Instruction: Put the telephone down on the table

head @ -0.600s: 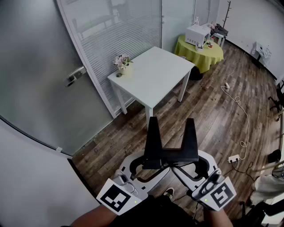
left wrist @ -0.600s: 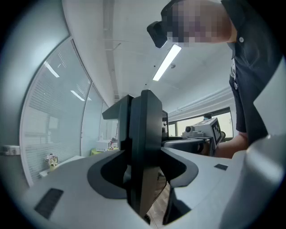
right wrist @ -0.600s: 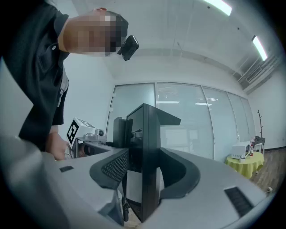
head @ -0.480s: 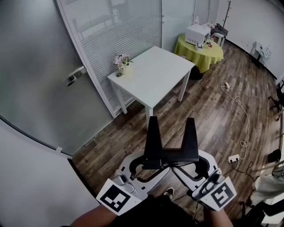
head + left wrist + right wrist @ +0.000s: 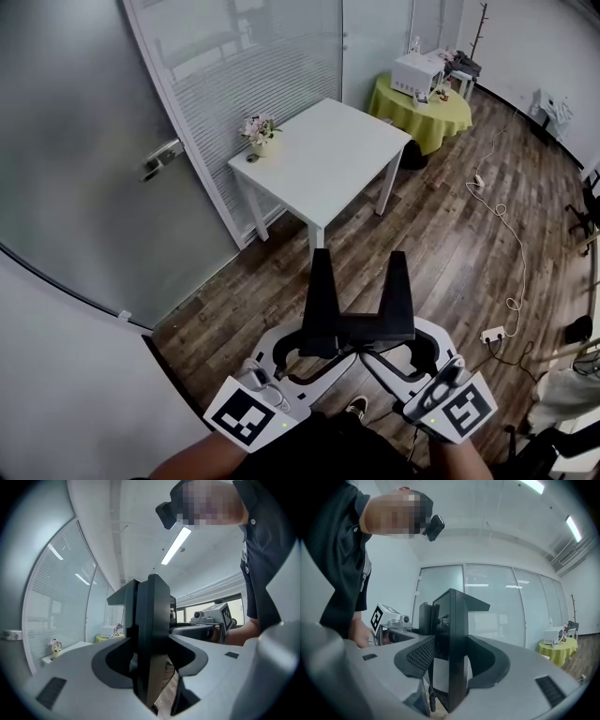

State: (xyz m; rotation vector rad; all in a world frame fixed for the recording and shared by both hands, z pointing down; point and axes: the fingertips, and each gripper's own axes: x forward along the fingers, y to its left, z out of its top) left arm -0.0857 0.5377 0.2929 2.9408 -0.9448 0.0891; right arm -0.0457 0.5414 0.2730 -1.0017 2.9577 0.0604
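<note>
Black and slab-sided, the phone [image 5: 152, 620] stands on edge between the fingers [image 5: 112, 665] of the left gripper [image 5: 150, 660], and their dark pads press on it from both sides. The right gripper [image 5: 451, 660] clamps the phone's other end the same way, with one ribbed pad flat against its face.

In the head view the two grippers meet from left and right, and the phone hangs between them in the air over the wooden floor [image 5: 441, 234], close in front of the person. Its two prongs point away. It is well apart from the white tabletop [image 5: 328, 155], which stands farther ahead beside a frosted glass wall [image 5: 234, 75].

A small pot of flowers [image 5: 258, 129] sits at one corner of the tabletop. Beyond it, a round table with a yellow cloth [image 5: 427, 111] carries a white boxy appliance [image 5: 417, 70]. A white cable [image 5: 511, 234] trails across the floor on the right to a power strip [image 5: 494, 335].
</note>
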